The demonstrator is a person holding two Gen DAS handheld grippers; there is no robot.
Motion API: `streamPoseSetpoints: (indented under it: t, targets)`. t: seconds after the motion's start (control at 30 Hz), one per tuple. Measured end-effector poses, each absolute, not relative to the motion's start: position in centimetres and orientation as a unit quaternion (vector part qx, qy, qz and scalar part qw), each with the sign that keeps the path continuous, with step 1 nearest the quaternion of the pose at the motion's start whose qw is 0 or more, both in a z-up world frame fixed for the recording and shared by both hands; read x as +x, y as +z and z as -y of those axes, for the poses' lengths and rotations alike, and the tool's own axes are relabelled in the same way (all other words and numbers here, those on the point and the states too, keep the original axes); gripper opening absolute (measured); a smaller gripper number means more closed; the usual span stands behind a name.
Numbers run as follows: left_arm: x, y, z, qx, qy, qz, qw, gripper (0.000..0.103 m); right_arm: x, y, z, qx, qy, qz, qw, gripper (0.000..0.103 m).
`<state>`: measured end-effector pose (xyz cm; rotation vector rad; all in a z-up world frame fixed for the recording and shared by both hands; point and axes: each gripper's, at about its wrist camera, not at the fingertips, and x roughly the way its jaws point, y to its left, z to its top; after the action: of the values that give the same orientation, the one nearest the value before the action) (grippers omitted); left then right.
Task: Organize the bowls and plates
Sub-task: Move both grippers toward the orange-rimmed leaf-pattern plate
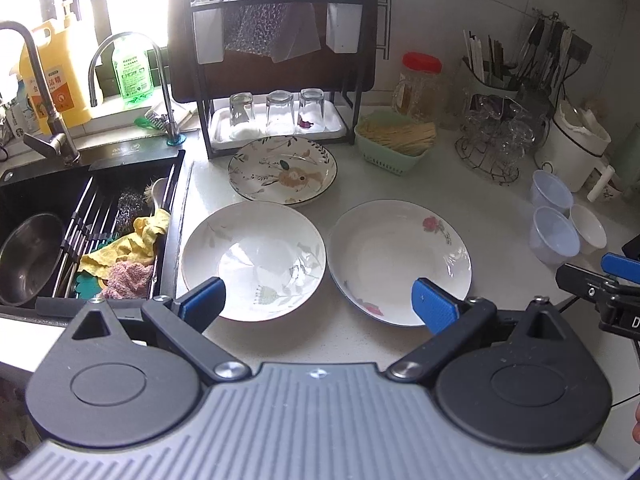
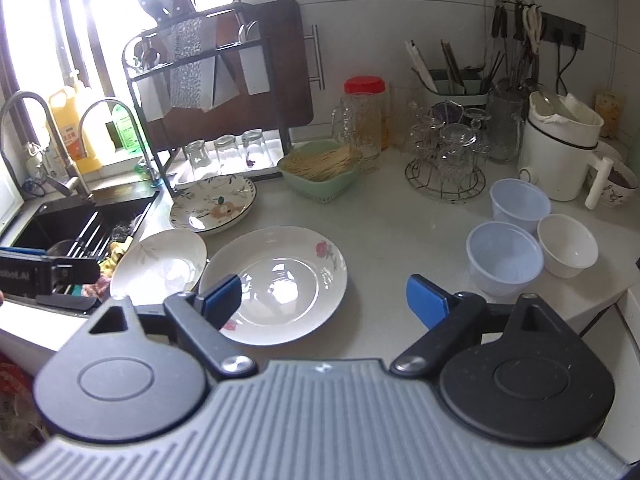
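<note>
Rose plate (image 2: 276,280), white countertop (image 2: 400,240), sink (image 1: 24,200)

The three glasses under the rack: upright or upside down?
Upside down: the glasses stand rims down on the white tray, thick bases up.

Each gripper has a ribbed grey housing across the near edge, flanked by two rounded black covers, each embossed with a circle and cut by a triangular hole. Black link arms, pinned with silver round-headed screws, run forward to flat blue finger pads. The left gripper (image 1: 319,300) has a dimpled texture on one pad (image 1: 434,306). The right gripper (image 2: 324,300) looks alike. White lettering, partly cut off, marks each gripper's black side.
</note>
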<state>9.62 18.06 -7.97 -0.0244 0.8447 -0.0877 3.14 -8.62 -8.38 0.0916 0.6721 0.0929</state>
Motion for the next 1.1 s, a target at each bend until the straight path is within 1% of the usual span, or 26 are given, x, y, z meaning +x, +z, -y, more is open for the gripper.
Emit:
streamPoseSetpoints:
  t: [0.33,0.5,0.7,1.1]
  targets:
    - [12.3,-7.4,-17.0,-0.010,0.002,-0.412,0.911,0.101,6.5,-9.6,7.3,0.044,0.125,-0.330,0.935,0.090]
    - [14.3,-7.5,-16.9,-0.019,0.024,-0.436,0.900,0.101,8.2,-10.4,7.0,0.053,0.171,-0.341,0.923,0.090]
    - [15.5,-8.3,-16.7,-0.003,0.020,-0.464,0.886,0.101,9.1,-11.5,6.3,0.046,0.205,-0.353,0.912,0.090]
    - [19.1,-11.9,-22.4,-0.007,-0.015,-0.498,0.867,0.101,10.7,-12.8,1.7,0.039,0.179,-0.377,0.908,0.090]
